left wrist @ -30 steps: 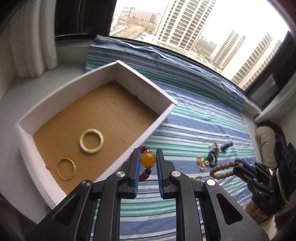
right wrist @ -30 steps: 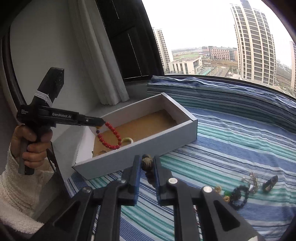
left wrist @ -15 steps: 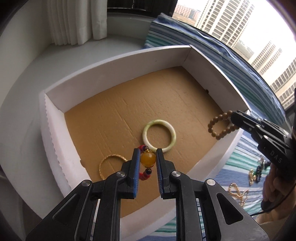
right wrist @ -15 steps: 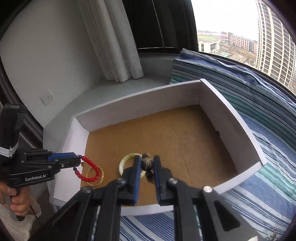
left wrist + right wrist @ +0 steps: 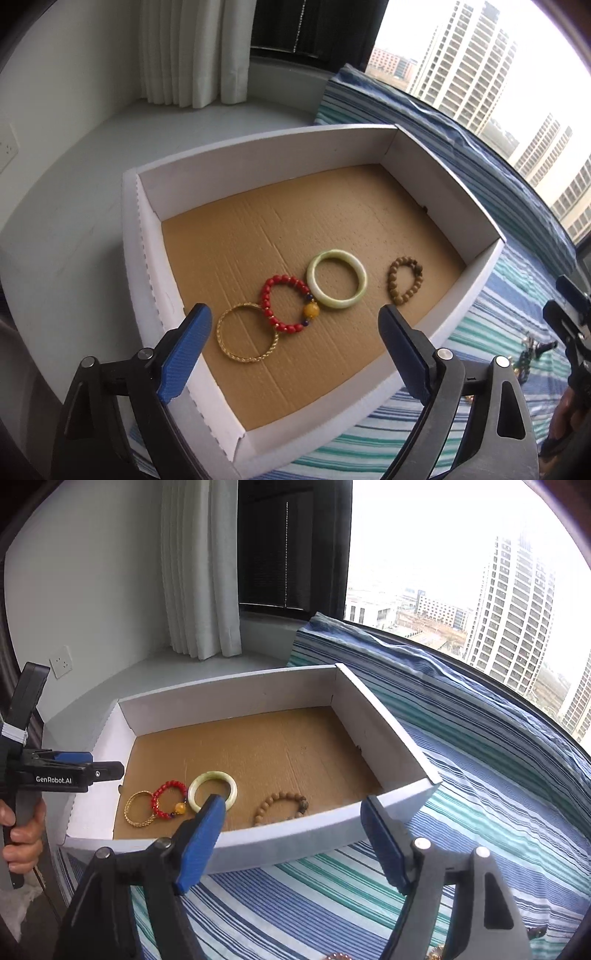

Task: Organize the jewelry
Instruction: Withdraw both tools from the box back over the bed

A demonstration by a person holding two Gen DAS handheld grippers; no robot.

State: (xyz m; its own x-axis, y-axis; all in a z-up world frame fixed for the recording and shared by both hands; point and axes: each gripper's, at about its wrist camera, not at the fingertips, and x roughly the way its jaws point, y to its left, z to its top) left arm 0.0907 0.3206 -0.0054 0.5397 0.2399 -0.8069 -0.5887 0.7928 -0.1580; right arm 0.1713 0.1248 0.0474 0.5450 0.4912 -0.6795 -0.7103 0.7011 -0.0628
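A white box [image 5: 142, 258] with a brown cardboard floor holds a gold bangle [image 5: 246, 332], a red bead bracelet with an amber bead [image 5: 286, 304], a pale green jade bangle [image 5: 337, 278] and a brown wooden bead bracelet [image 5: 404, 280], all lying in a row. They also show in the right wrist view: gold bangle [image 5: 138, 808], red bracelet [image 5: 170, 799], jade bangle [image 5: 212, 790], wooden bracelet [image 5: 282, 806]. My left gripper [image 5: 295, 339] is open and empty above the box's near edge. My right gripper [image 5: 291, 827] is open and empty just outside the box's front wall [image 5: 295, 836].
The box sits on a blue and green striped cloth [image 5: 480, 812] on a window ledge. More loose jewelry [image 5: 528, 354] lies on the cloth to the right of the box. A white curtain [image 5: 199, 572] hangs behind. The left gripper's body [image 5: 55, 771] is at the box's left end.
Both grippers have opened. The red bracelet and the wooden bead bracelet now lie on the box floor. Both grippers have drawn back from the box.
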